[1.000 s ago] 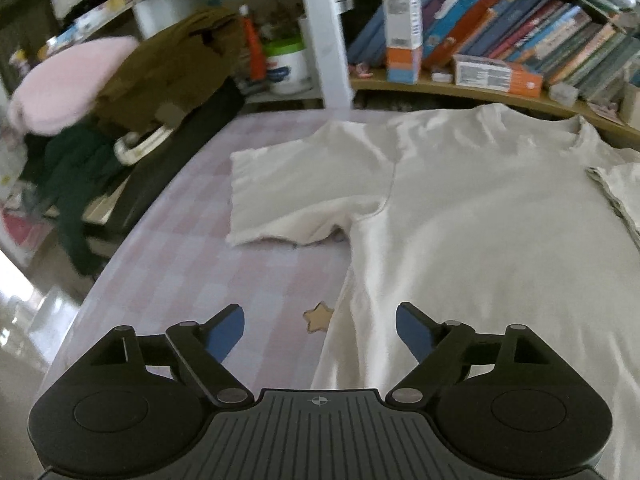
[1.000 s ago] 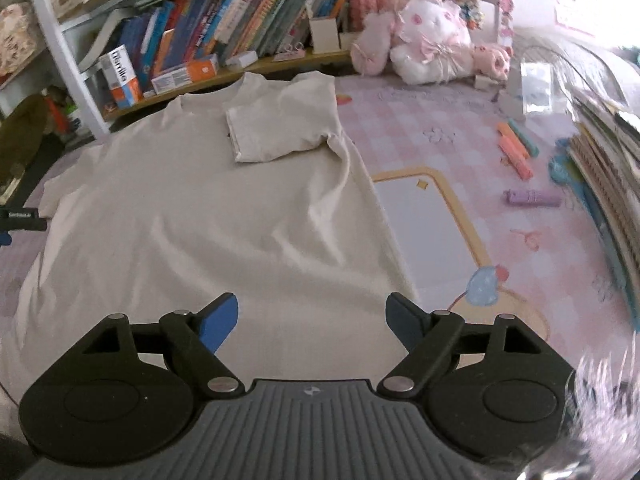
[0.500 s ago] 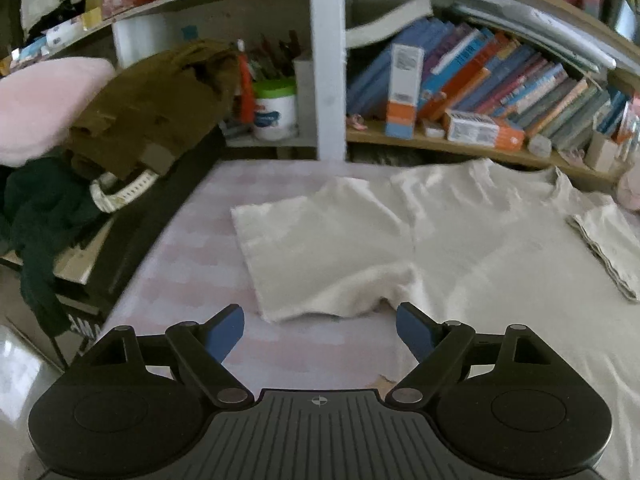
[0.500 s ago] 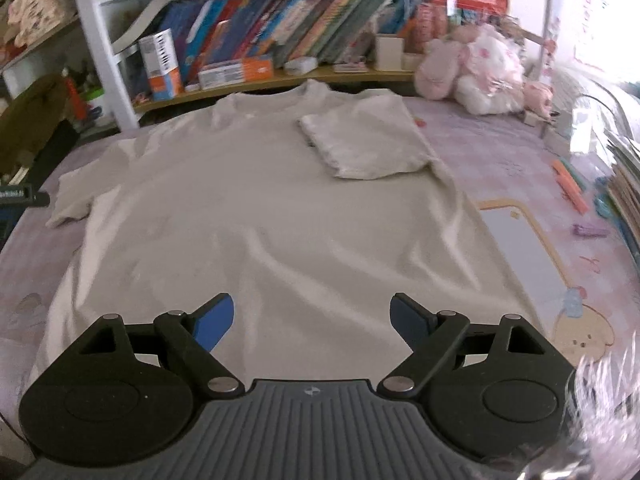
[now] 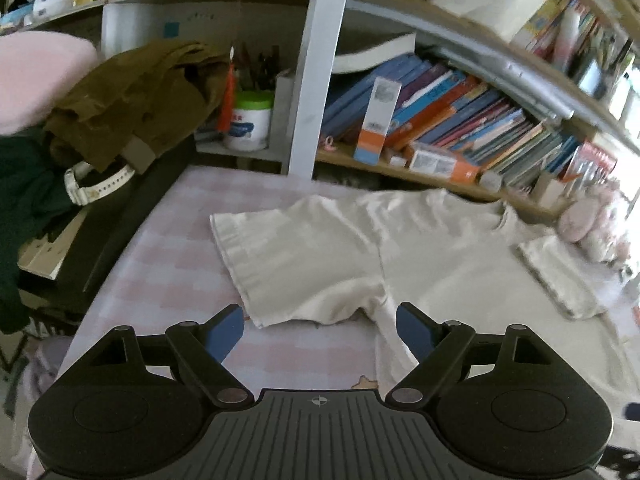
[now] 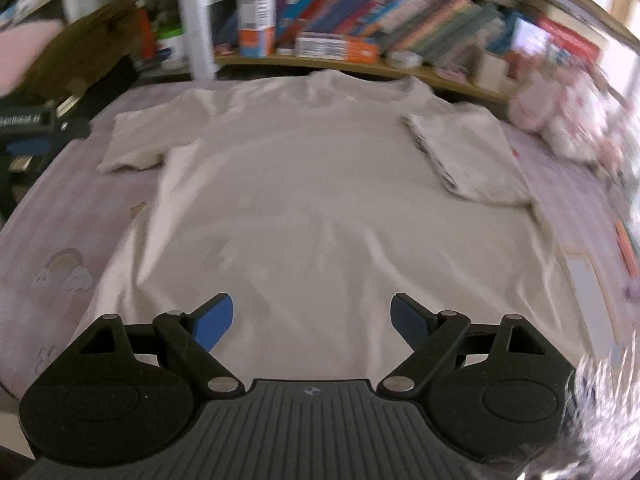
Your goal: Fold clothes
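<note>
One cream T-shirt (image 6: 320,200), soft and faintly creased, spread flat on pink checked worktop (image 5: 168,264). Right sleeve (image 6: 468,160) folded inward onto chest; left sleeve (image 5: 296,268) lying outstretched. Left tool (image 5: 320,330) hovering over left sleeve hem, blue pads apart, gripping nothing. Right tool (image 6: 312,320) above lower hem, likewise spread and empty. Lettering on orange-and-white box (image 6: 256,20) too blurred for reading.

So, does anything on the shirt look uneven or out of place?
Yes. The T-shirt lies flat, but its sleeves do not match: the right sleeve is folded onto the body, while the left sleeve is spread out on the pink checked cloth.
</note>
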A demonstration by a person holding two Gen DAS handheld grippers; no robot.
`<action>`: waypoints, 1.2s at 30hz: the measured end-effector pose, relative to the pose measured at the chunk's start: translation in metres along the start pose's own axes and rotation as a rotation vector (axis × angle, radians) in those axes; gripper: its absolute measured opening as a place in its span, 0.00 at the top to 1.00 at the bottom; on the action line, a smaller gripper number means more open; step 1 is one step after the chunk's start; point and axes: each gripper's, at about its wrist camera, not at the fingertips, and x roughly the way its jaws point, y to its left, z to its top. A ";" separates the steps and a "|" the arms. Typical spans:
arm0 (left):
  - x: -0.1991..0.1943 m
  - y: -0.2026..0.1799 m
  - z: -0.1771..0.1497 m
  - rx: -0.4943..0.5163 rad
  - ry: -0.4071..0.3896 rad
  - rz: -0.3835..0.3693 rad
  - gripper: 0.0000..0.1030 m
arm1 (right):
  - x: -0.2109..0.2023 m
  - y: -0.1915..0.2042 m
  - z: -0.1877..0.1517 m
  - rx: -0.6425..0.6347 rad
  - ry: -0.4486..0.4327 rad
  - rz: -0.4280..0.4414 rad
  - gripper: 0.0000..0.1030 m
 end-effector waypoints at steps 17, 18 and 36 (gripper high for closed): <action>0.014 0.062 0.007 -0.340 0.077 -0.127 0.16 | 0.053 0.108 0.073 -0.481 -0.115 0.216 0.29; 0.018 0.063 0.007 -0.348 0.083 -0.129 0.16 | 0.058 0.117 0.076 -0.509 -0.114 0.233 0.32; 0.067 0.121 0.009 -0.777 0.158 -0.284 0.16 | 0.157 0.222 0.118 -0.925 -0.103 0.345 0.66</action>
